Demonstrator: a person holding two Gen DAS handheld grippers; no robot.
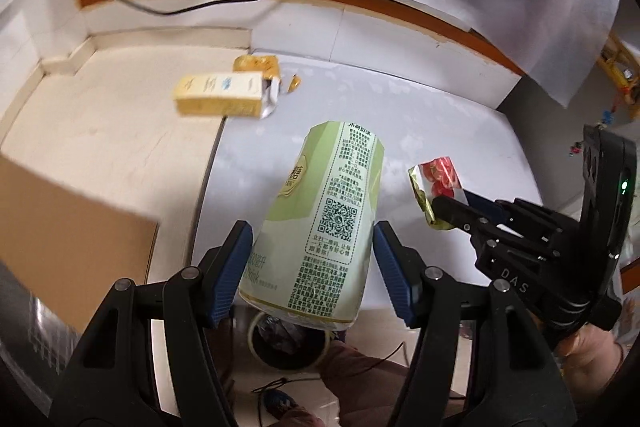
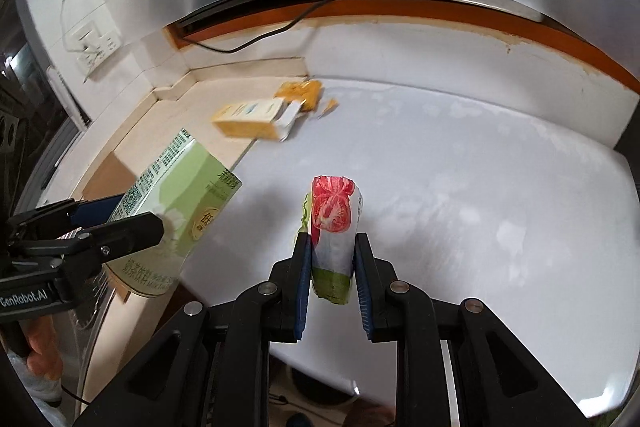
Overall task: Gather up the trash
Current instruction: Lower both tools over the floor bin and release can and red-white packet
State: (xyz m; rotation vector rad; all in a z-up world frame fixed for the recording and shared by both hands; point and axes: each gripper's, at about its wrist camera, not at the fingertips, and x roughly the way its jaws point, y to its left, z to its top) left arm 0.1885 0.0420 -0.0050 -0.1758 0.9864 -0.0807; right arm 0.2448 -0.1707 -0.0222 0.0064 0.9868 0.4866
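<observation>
- Both pieces of trash are best carried level over the counter's near edge to the round dark bin (image 1: 290, 343) on the floor below, and let go only above its mouth.
- The left hand-held gripper (image 1: 314, 263) is half open, clamped on the pale green printed paper cup (image 1: 320, 227).
- The right hand-held gripper (image 2: 333, 275) is nearly closed, pinching the crumpled red tomato-print wrapper (image 2: 334, 227).
- The yellow cardboard box (image 1: 220, 99) is left lying at the counter's far edge.

Two close wrist views, angled down, shared tabletop (image 1: 420, 115)

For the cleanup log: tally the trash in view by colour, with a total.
Green: 1, cup in the left gripper
Red: 1, tomato-print packet in the right gripper
Yellow: 2, box, wrapper
Total: 4
</observation>
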